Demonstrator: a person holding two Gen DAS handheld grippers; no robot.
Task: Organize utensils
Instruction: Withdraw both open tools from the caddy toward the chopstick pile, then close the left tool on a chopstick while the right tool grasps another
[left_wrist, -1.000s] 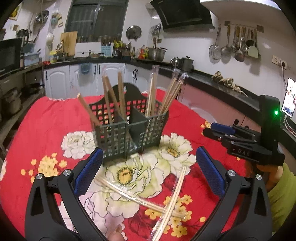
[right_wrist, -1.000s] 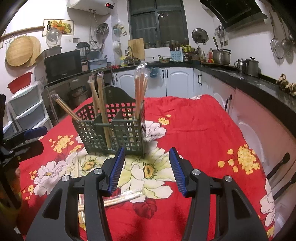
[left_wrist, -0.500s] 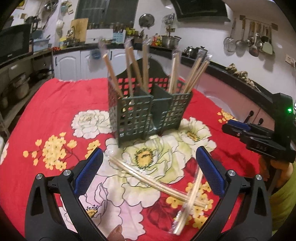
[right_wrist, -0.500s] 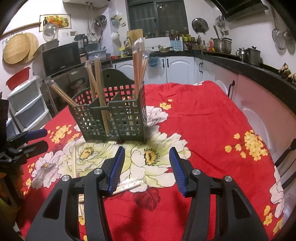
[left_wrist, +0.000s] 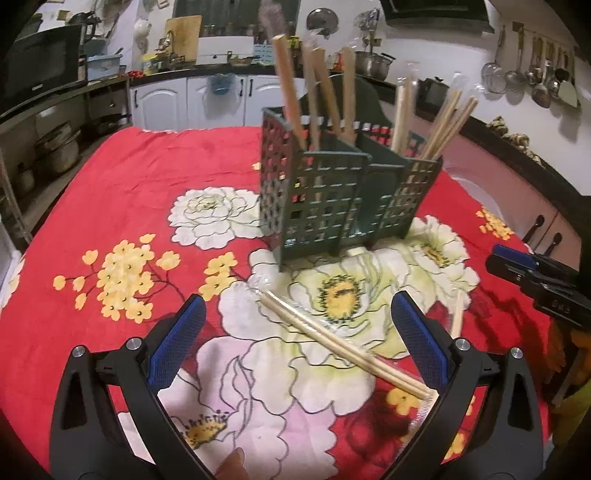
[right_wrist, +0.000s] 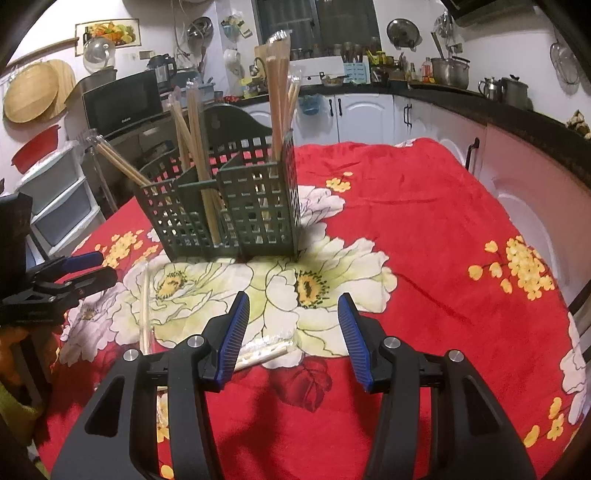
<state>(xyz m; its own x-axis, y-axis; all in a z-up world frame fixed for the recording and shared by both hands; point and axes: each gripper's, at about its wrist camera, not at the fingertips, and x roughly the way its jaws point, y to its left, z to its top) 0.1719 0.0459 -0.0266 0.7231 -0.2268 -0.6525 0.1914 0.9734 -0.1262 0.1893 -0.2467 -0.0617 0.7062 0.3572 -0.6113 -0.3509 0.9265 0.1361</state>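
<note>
A dark green grid caddy (left_wrist: 343, 199) stands on the red floral tablecloth (left_wrist: 147, 192), with wrapped chopsticks upright in its compartments; it also shows in the right wrist view (right_wrist: 229, 214). A wrapped pair of chopsticks (left_wrist: 340, 343) lies flat between the jaws of my left gripper (left_wrist: 295, 325), which is open and empty above it. Another wrapped pair (left_wrist: 457, 317) lies to its right. My right gripper (right_wrist: 293, 325) is open and empty, with a wrapped pair (right_wrist: 262, 352) just past its left finger and one more pair (right_wrist: 144, 306) further left.
Each gripper shows in the other's view: the right one at the right edge (left_wrist: 535, 280), the left one at the left edge (right_wrist: 62, 277). Kitchen counters (right_wrist: 480, 103) and cabinets ring the table. The table edge drops off at the right (right_wrist: 535, 206).
The left gripper has swung so the caddy shifted right and nearer in its view; the flat chopsticks now lie between its jaws. The right gripper moved slightly closer to the caddy.
</note>
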